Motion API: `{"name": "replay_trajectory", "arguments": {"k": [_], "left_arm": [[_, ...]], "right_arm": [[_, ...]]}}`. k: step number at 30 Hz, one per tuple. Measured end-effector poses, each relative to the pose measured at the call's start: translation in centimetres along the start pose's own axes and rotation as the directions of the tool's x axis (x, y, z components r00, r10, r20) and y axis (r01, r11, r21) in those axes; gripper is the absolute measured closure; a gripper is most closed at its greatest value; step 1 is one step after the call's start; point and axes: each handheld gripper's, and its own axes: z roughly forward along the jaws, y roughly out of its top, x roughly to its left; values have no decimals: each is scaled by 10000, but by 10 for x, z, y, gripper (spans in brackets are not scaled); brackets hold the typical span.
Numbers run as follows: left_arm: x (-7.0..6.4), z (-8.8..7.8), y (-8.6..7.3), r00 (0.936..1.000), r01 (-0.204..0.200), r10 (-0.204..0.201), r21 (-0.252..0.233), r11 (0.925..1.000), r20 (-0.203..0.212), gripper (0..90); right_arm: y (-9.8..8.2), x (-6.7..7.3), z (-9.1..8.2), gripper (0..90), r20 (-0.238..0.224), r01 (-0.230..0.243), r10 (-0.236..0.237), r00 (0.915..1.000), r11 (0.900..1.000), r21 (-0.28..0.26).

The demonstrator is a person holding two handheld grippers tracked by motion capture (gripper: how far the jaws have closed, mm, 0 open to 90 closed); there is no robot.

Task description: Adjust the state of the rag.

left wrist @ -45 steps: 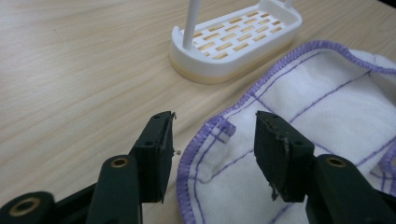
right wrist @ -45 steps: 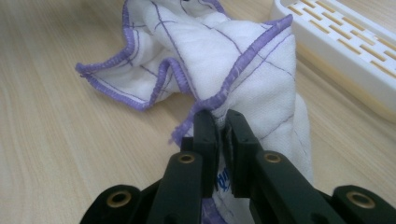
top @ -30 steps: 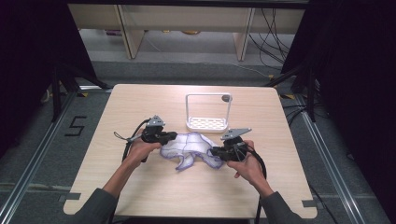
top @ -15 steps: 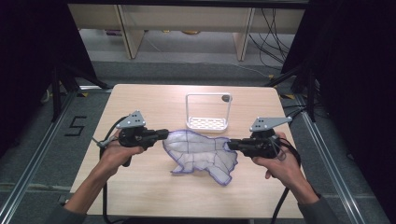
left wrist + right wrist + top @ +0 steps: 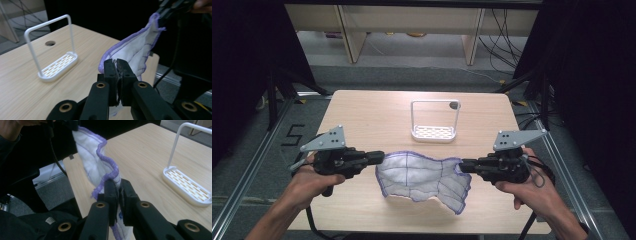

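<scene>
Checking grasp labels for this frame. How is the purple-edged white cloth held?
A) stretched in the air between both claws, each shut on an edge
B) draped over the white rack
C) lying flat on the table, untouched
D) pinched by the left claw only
A: the cloth hangs spread between the left claw and right claw, each shut on a hem; the white rack stands bare behind.

White rack [image 5: 434, 121] mid-table beyond stretched cloth [image 5: 424, 177]; bare tabletop [image 5: 367, 115] around.

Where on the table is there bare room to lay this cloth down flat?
Bare wood lies between the white rack and the table left edge, and likewise right of the rack. The near middle sits under the cloth, stretched between the left gripper and right gripper.
</scene>
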Motion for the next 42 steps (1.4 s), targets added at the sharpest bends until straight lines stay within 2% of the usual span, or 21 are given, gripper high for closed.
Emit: {"name": "replay_trajectory", "arguments": {"k": [4,7,9,10,11,16,18,20,21,24,27,29,30,31,32,35,36,37,38,40,42], "left_arm": [[-2,4,6,9995,-274,275,56,9996,-130,863],[40,32,-6,9949,754,-727,363,9965,-700,863],[64,52,-21,9870,1271,-1205,573,9902,-1062,863],[64,52,-21,9870,1271,-1205,573,9902,-1062,863],[84,72,-40,9786,1570,-1413,984,9827,-1497,863],[121,120,-80,9582,2044,-1684,1417,9686,-2313,861],[126,126,-86,9529,2174,-1763,1501,9645,-2469,860],[136,142,-98,9431,2340,-1774,1820,9551,-2813,858],[139,144,-101,9446,2261,-1620,2081,9516,-2856,858],[143,148,-105,9399,2421,-1721,2202,9449,-2948,857],[146,153,-112,9285,2614,-1783,2324,9368,-3258,843],[148,153,-113,9233,2622,-1681,2469,9329,-3453,793],[149,154,-114,9240,2676,-1784,2388,9335,-3381,760],[149,154,-114,9168,2789,-1873,2300,9324,-3526,710],[148,153,-114,9142,2901,-1984,2287,9293,-3535,649],[142,144,-114,9194,2982,-2121,2355,9250,-3311,564],[142,144,-114,9194,2982,-2121,2355,9250,-3311,533],[136,135,-115,9193,2845,-1898,2488,9259,-3448,478],[136,135,-115,9193,2845,-1898,2488,9259,-3448,474],[124,121,-119,9325,2554,-1646,2647,9299,-3215,470],[105,105,-125,9440,2235,-1426,2590,9396,-2974,473]], "right_arm": [[6,-8,-3,853,239,-100,93,9997,9994,323],[0,-37,20,852,684,-490,429,9967,9946,912],[-8,-58,40,851,847,-1247,1140,9899,9831,1343],[-12,-69,51,851,1024,-1411,1261,9867,9778,1551],[-17,-81,63,850,1102,-1502,1325,9850,9735,1727],[-41,-130,119,849,2136,-2102,1574,9641,9446,2523],[-46,-140,129,849,2414,-2309,1696,9555,9392,2543],[-56,-158,149,844,2612,-2428,1649,9511,9218,3021],[-58,-160,153,843,2634,-2562,1771,9483,9170,3059],[-65,-170,166,839,2765,-2598,1739,9451,9134,3134],[-70,-174,173,827,2908,-2701,1753,9406,9053,3280],[-72,-176,175,777,3180,-2953,1884,9292,8957,3324],[-73,-174,178,738,3506,-3416,2246,9092,8840,3193],[-73,-178,176,695,3511,-3257,2108,9123,8933,3099],[-73,-179,175,646,3671,-3601,2392,8989,8807,3078],[-70,-179,162,566,3742,-3215,2089,9035,9077,2695],[-70,-179,162,566,3742,-3215,2089,9035,9077,2695],[-65,-172,146,511,4043,-2902,1780,8971,9276,2355],[-65,-172,146,511,4043,-2902,1780,8971,9276,2355],[-62,-161,131,493,3963,-2799,1764,9010,9343,2206],[-64,-146,112,492,3917,-2151,1279,9112,9584,1874]]}}
